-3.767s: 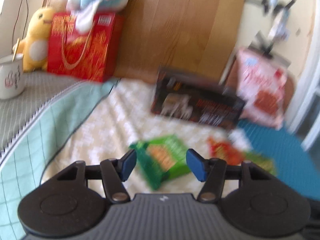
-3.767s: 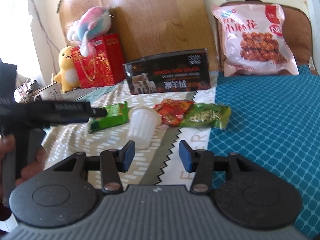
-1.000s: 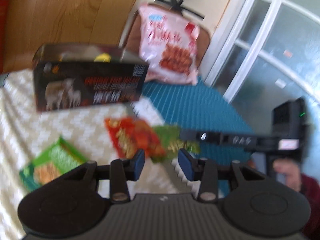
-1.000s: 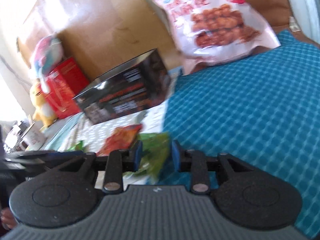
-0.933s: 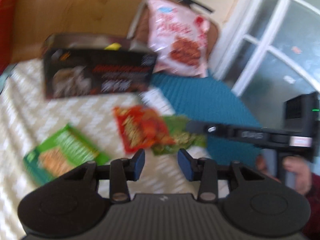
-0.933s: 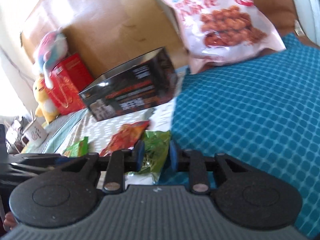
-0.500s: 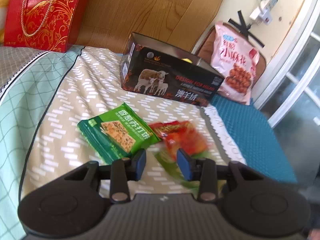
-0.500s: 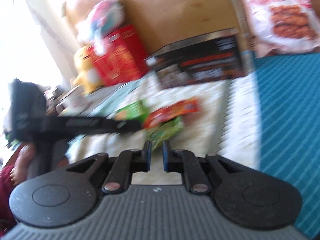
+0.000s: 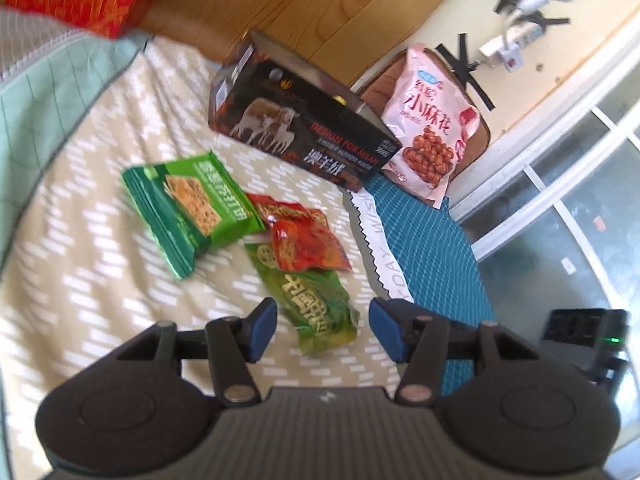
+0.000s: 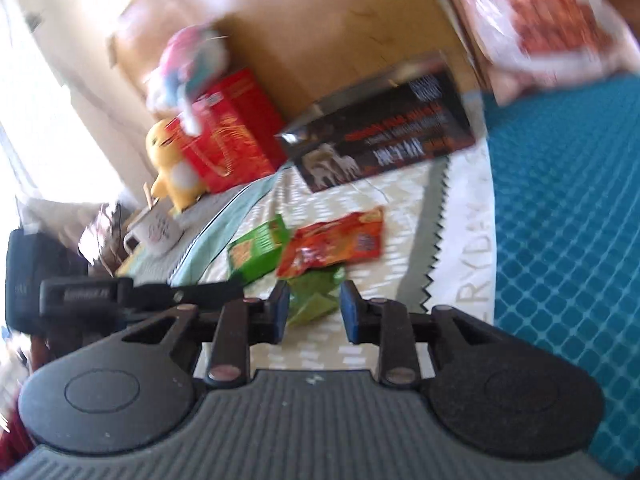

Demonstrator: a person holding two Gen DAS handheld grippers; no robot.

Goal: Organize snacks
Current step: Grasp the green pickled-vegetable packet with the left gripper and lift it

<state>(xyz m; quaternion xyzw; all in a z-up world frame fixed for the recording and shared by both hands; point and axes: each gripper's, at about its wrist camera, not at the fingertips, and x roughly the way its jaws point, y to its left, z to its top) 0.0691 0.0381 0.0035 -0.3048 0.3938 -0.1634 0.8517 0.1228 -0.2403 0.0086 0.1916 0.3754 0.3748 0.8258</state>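
Three snack packets lie on the patterned cloth: a green cracker pack (image 9: pixel 192 208), a red packet (image 9: pixel 304 236) and a green pickle packet (image 9: pixel 316 304), the red one overlapping the pickle packet's far end. My left gripper (image 9: pixel 322 330) is open, just above the pickle packet's near end, with the packet between its fingers. My right gripper (image 10: pixel 314 306) is open and empty, close over the same green pickle packet (image 10: pixel 316 292), with the red packet (image 10: pixel 332 244) and cracker pack (image 10: pixel 258 250) beyond. The left gripper's body shows in the right wrist view (image 10: pixel 132 294).
A black open-topped box (image 9: pixel 304 136) stands behind the snacks, against a wooden board. A large pink snack bag (image 9: pixel 430 140) leans on a brown cushion at the right. A red gift bag (image 10: pixel 232 132), plush toys and a mug (image 10: pixel 154 226) sit left. A teal mat (image 10: pixel 568 240) covers the right side.
My right gripper, nearly shut half a second ago, has opened. My left gripper has opened wider and moved in over the green pickle packet. The white cup seen earlier is out of view.
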